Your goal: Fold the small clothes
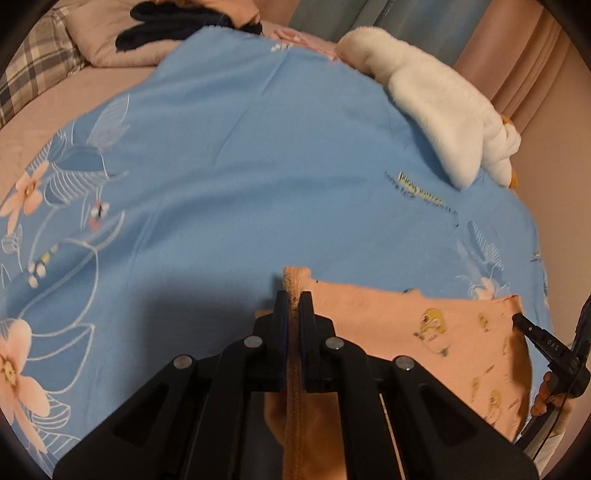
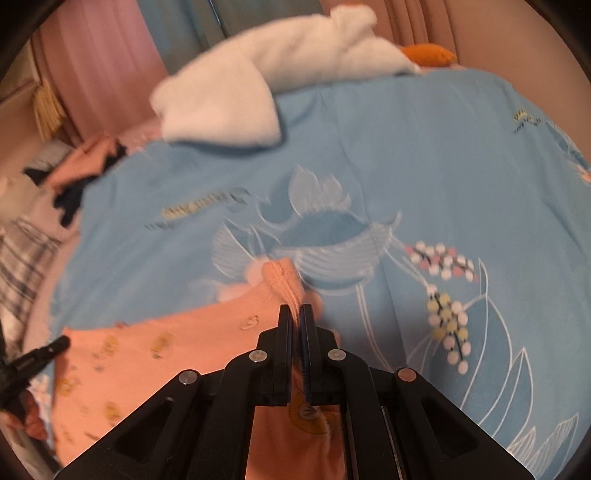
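A small orange garment (image 1: 424, 332) with yellow duck prints hangs stretched between my two grippers above a blue floral bedsheet (image 1: 240, 166). My left gripper (image 1: 294, 299) is shut on one ribbed hem corner of it. My right gripper (image 2: 297, 314) is shut on the other hem corner of the garment (image 2: 147, 354). The right gripper's tip shows at the right edge of the left wrist view (image 1: 524, 321), and the left gripper's tip at the left edge of the right wrist view (image 2: 55, 347). The cloth below the jaws hangs down out of sight.
A white plush goose (image 1: 436, 107) lies at the far side of the sheet, also in the right wrist view (image 2: 258, 81). Dark and orange clothes (image 1: 166, 26) lie on a pink pillow at the far left. Pink curtains (image 2: 92, 66) hang behind. A plaid cloth (image 1: 37, 66) lies at the left.
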Available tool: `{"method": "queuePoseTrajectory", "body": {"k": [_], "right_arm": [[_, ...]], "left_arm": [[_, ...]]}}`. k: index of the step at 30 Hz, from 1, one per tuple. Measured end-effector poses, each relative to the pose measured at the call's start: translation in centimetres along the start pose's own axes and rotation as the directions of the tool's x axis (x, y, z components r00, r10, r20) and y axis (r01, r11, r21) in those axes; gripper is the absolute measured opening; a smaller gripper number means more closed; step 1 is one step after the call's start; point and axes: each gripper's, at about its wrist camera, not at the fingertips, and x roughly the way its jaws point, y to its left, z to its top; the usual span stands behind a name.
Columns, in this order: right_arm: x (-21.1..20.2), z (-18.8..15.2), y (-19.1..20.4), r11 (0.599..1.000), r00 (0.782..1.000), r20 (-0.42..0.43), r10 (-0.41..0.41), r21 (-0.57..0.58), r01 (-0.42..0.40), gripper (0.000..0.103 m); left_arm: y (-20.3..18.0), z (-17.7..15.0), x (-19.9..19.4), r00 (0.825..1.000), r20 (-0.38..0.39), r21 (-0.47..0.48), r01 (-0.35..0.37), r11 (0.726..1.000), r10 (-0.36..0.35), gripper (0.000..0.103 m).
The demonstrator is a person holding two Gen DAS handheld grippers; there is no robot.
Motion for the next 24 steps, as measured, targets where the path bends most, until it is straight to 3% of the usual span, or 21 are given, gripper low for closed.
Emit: {"method": "queuePoseTrajectory", "body": {"k": [9,10,11,12,13,14,15,18,20,24], "right_arm": [[0.2,-0.4,0.2,0.996,0.997,-0.010,-0.078,-0.042,0.077,0.005],[-0.1,-0.5,0.3,0.996,0.997,-0.007,-0.083,-0.038,0.082,0.009],[-0.4,-0.5,0.3,0.996,0.996,-0.004,-0.084,-0.034,0.084,0.021],[-0.8,-0.7,0.3,0.996,0.997,0.001,-0.084,-0.027,0.084,0.030],[-1.4,-0.9,0.2,0.997,0.997,0.011,-0.081,-0.016,0.081,0.050],[-2.2,-1.1,0.2,0.997,0.997,0.031,-0.076,-0.004,0.077,0.059],[-3.0,-1.2,0.2,0.997,0.996,0.046,-0.075,0.005,0.075,0.060],[-5.6,-2.4,-0.3,0.996,0.995,0.067,-0.072,0.066,0.068,0.061],[-7.4,-4.0,-1.3,0.989,0.996,0.065,-0.060,0.141,0.050,0.070],[-10.1,-7.8,-3.9,0.942,0.998,0.066,-0.020,0.336,-0.003,0.072]], "left_arm": [[0.7,-0.6,0.8,1.000,-0.022,-0.026,0.015,1.000,-0.015,0.009],[0.7,-0.6,0.5,1.000,-0.025,-0.027,0.015,1.000,-0.016,0.011],[0.7,-0.6,0.1,0.999,-0.025,-0.032,0.020,0.999,-0.021,0.018],[0.8,-0.7,-0.4,0.999,-0.025,-0.038,0.022,0.999,-0.023,0.032],[0.8,-0.8,-1.0,0.999,-0.023,-0.040,0.022,0.999,-0.023,0.042],[0.7,-1.0,-1.6,1.000,-0.017,-0.036,0.023,0.999,-0.024,0.056],[0.7,-1.2,-2.1,1.000,-0.013,-0.029,0.024,0.999,-0.025,0.064],[0.6,-1.9,-4.2,1.000,-0.010,0.002,0.013,1.000,-0.013,0.067],[0.9,-2.3,-5.4,1.000,-0.018,0.005,0.014,1.000,-0.014,0.069],[2.0,-4.1,-7.4,0.998,-0.036,-0.015,0.048,0.999,-0.048,0.074]]}}
